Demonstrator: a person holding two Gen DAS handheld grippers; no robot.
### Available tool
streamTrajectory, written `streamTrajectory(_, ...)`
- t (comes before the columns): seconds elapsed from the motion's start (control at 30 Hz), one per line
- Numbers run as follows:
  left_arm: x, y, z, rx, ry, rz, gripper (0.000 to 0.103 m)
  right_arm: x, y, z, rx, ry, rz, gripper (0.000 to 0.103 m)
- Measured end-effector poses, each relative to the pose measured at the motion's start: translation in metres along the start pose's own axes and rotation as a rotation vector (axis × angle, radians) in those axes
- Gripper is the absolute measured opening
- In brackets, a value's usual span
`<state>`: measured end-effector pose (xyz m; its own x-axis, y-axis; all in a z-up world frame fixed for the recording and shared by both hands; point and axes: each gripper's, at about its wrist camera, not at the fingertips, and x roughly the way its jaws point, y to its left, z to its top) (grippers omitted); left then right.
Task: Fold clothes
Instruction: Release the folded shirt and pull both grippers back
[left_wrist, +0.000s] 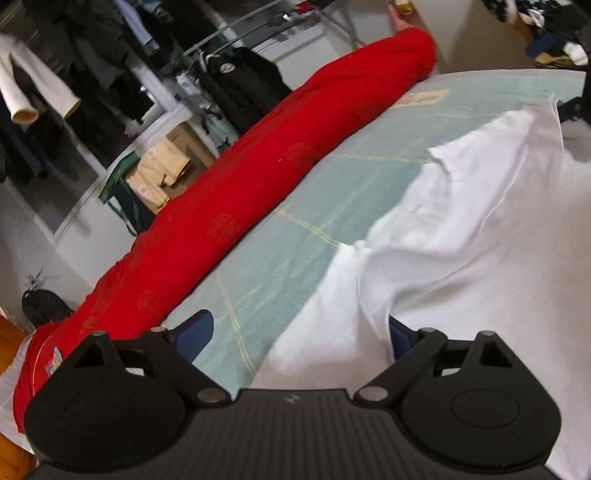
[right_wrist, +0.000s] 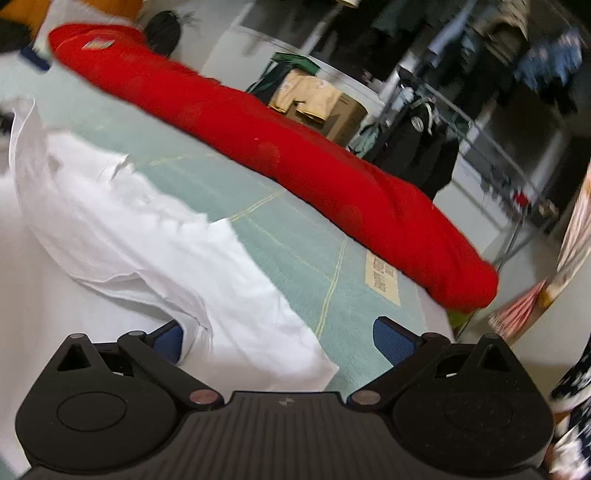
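Observation:
A white garment (left_wrist: 461, 229) lies rumpled on a pale green mat (left_wrist: 295, 206), with raised folds and one corner sticking up at the far end. In the left wrist view my left gripper (left_wrist: 299, 338) is open, its blue pads (left_wrist: 197, 334) wide apart; the cloth's near edge lies between them and covers most of the right pad. The right wrist view shows the same garment (right_wrist: 155, 236) from the other side. My right gripper (right_wrist: 282, 341) is open too, with a fold of the cloth's edge draped between its fingers (right_wrist: 393, 341), against the left one.
A long red rolled blanket (left_wrist: 258, 177) runs along the mat's far edge, also in the right wrist view (right_wrist: 295, 162). Beyond it stand a cardboard box with tan cloth (left_wrist: 173, 166), a clothes rail with dark coats (left_wrist: 236, 85) and a black bag (left_wrist: 44, 306). Patterned fabric (right_wrist: 576, 236) hangs at the right.

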<state>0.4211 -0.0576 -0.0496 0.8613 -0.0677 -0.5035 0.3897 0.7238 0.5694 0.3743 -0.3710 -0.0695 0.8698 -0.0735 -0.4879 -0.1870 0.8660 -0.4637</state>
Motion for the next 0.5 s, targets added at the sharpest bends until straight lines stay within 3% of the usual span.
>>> streamTrajectory(0.27, 0.038, 0.034, 0.001, -0.252, 0.030, -0.154, 0.093, 0.052, -0.034, 0.015, 0.146, 0.008, 0.127, 0.103)
streamTrajectory(0.5, 0.026, 0.072, 0.003, -0.391, -0.005, -0.159, 0.092, 0.049, -0.053, 0.022, 0.193, -0.019, 0.173, 0.103)
